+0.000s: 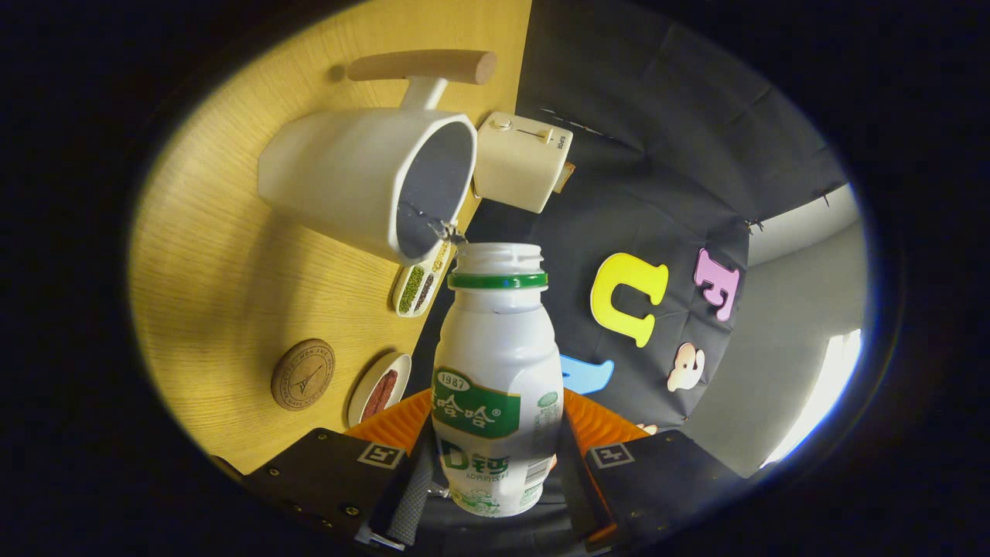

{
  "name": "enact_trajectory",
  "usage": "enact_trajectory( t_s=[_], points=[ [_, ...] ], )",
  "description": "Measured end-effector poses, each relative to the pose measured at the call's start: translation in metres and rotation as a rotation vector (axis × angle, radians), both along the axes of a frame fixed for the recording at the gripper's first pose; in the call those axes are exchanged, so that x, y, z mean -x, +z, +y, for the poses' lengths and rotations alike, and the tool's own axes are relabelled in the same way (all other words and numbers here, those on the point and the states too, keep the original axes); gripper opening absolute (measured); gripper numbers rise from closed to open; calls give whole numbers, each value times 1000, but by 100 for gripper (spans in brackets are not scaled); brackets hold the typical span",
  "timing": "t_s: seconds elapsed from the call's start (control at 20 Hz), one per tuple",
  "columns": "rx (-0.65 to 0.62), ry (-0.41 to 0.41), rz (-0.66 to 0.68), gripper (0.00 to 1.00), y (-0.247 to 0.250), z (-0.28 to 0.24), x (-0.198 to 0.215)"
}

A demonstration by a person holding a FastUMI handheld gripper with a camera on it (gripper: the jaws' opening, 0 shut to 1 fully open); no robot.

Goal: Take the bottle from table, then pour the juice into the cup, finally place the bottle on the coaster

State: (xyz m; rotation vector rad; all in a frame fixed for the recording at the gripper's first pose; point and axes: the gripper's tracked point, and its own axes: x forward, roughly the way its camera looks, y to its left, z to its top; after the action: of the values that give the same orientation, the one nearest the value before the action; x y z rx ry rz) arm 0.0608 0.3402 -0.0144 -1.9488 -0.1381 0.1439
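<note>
My gripper (495,456) is shut on a white bottle (496,371) with a green neck ring and green label, held between both fingers. The whole view is rolled sideways, so the bottle is tipped toward the white cup (371,182). The bottle's open mouth sits right at the cup's rim, and a thin clear trickle (445,228) crosses from the mouth into the cup. The cup has a wooden handle (424,66) on its far side. A round cork coaster (302,374) lies on the wooden table (216,271), apart from the cup and nearer to my fingers.
A cream box-shaped appliance with a knob and slider (520,158) stands just behind the cup at the table's edge. A narrow dish of green and dark grains (418,288) and a small round dish of reddish grains (379,389) lie near that edge, beside the coaster.
</note>
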Motion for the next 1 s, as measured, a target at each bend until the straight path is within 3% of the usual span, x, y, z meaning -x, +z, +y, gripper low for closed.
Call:
enact_trajectory(
  t_s=[1.0],
  points=[
    [44,7,-20,72,-8,2,0]
  ],
)
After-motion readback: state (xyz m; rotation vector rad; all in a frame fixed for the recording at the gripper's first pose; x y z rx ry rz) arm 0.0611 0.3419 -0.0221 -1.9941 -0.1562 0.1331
